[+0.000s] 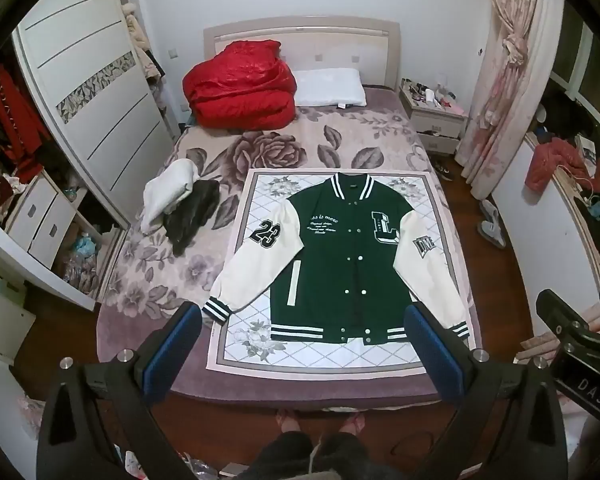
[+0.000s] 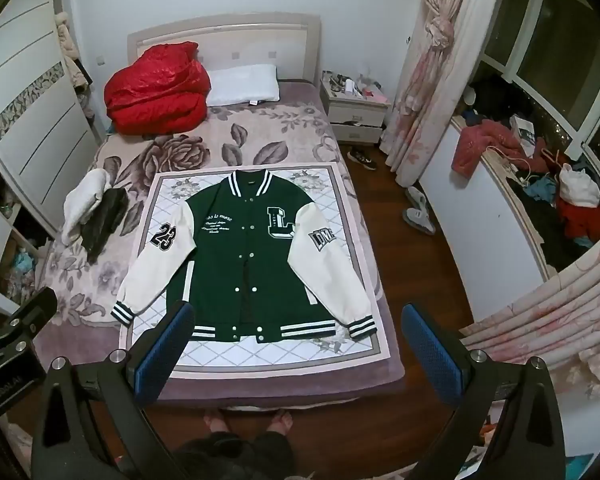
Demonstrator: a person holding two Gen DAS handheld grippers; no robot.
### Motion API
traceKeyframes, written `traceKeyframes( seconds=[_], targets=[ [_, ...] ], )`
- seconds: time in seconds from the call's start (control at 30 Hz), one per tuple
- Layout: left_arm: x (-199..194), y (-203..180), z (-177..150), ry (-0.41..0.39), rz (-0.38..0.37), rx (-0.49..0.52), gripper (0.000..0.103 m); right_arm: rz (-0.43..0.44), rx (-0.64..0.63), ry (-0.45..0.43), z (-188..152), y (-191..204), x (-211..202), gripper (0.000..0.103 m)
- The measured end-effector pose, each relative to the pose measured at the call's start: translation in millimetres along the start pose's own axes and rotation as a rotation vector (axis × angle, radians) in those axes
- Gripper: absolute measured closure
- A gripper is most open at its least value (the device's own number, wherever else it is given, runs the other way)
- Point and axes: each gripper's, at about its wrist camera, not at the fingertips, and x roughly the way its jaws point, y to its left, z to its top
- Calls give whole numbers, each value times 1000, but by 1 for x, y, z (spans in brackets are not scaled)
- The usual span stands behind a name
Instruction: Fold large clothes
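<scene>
Left wrist view: left gripper (image 1: 304,330) spread wide, holding nothing, above the bed's (image 1: 340,136) near edge. Jacket (image 1: 340,256) lay flat on a mat (image 1: 440,200), sleeves splayed.

Right wrist view: right gripper (image 2: 298,330) likewise released; jacket (image 2: 244,256) cuffs overhung the mat (image 2: 340,200) edges.

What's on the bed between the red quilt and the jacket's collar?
Nothing: between the red quilt and the jacket collar, both wrist views show only the floral bedspread and the mat's edge.
</scene>
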Motion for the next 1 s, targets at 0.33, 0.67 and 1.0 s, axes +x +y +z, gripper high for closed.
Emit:
traceKeyframes(
  seconds=[0.33, 0.67, 1.0],
  targets=[
    [0, 0, 0, -1, -5, -3, 0, -15, -8, -7, 1, 1, -3, 0],
    [0, 0, 0, -2, -10, -5, 0, -15, -8, -11, 2, -2, -3, 0],
    [0, 1, 0, -1, -12, -6, 0, -12, -8, -10, 4, -3, -3, 0]
  ],
)
